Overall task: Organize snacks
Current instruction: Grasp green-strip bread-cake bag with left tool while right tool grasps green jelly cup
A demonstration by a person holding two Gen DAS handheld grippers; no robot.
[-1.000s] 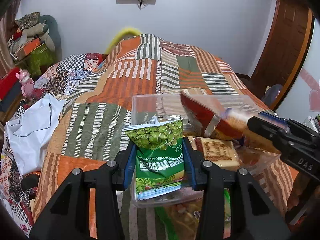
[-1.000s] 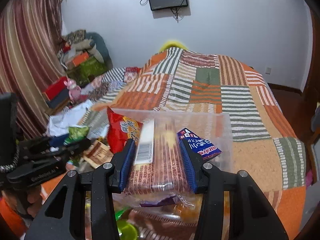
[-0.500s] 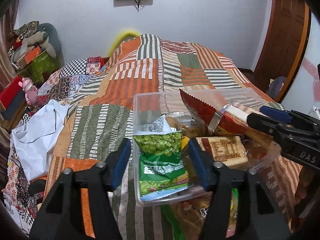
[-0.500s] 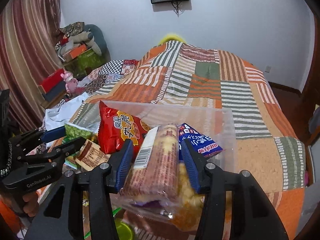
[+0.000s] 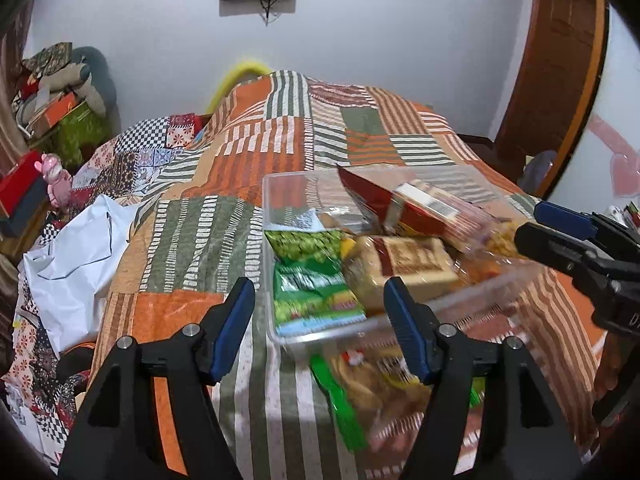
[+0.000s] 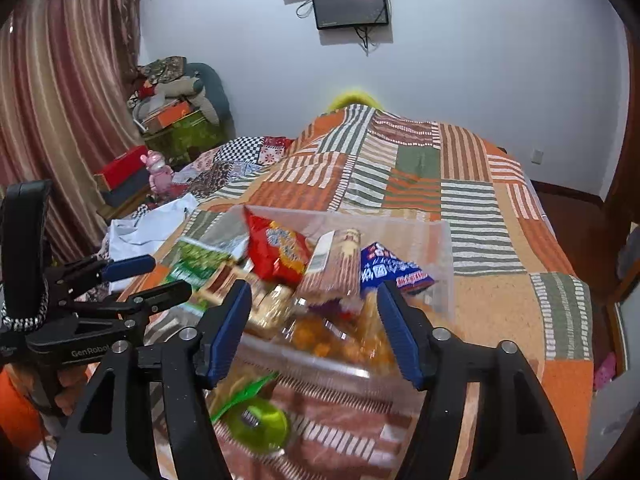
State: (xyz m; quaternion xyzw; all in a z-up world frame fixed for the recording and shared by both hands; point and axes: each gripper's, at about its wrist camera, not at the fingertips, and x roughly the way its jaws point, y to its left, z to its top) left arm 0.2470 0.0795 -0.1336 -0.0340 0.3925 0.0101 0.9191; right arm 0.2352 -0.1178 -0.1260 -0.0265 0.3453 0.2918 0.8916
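Left hand-held gripper (image 5: 320, 322): lower centre of the left wrist view; jaws spread, having just been opening; blue pads stand either side of the near left corner of the bin, pressing on nothing. Also seen at the left edge of the right wrist view (image 6: 154, 274).
Right hand-held gripper (image 6: 314, 330): lower centre of the right wrist view; jaws spread, having just been opening; the biscuit sleeve lies beyond and between the pads, untouched. Also seen at the right edge of the left wrist view (image 5: 548, 228).
Clear plastic bin (image 5: 267, 208): centre of both views, resting on the bed; holds the snacks.
Green pea packet (image 5: 312, 276): lower left part of the bin, lying flat against the left wall.
Tan wafer pack (image 5: 404, 268): just right of the green pea packet, touching it.
Red chip bag (image 6: 276, 250): upper middle of the bin, leaning tilted above the other packs.
Biscuit sleeve (image 6: 340, 264): striped, with a white barcode label, lying slantwise between the red chip bag and the blue packet.
Blue packet (image 6: 390, 270): right side of the bin, against its right wall.
Loose snack bags (image 5: 376, 380): blurred, on the bed just in front of the bin's near wall.
Bed (image 5: 192, 236): patchwork cover in orange, green and white stripes.
White cloth (image 5: 76, 256): left of the frame, on the bed's edge.
Wall screen (image 6: 350, 2): top centre, on the pale wall.
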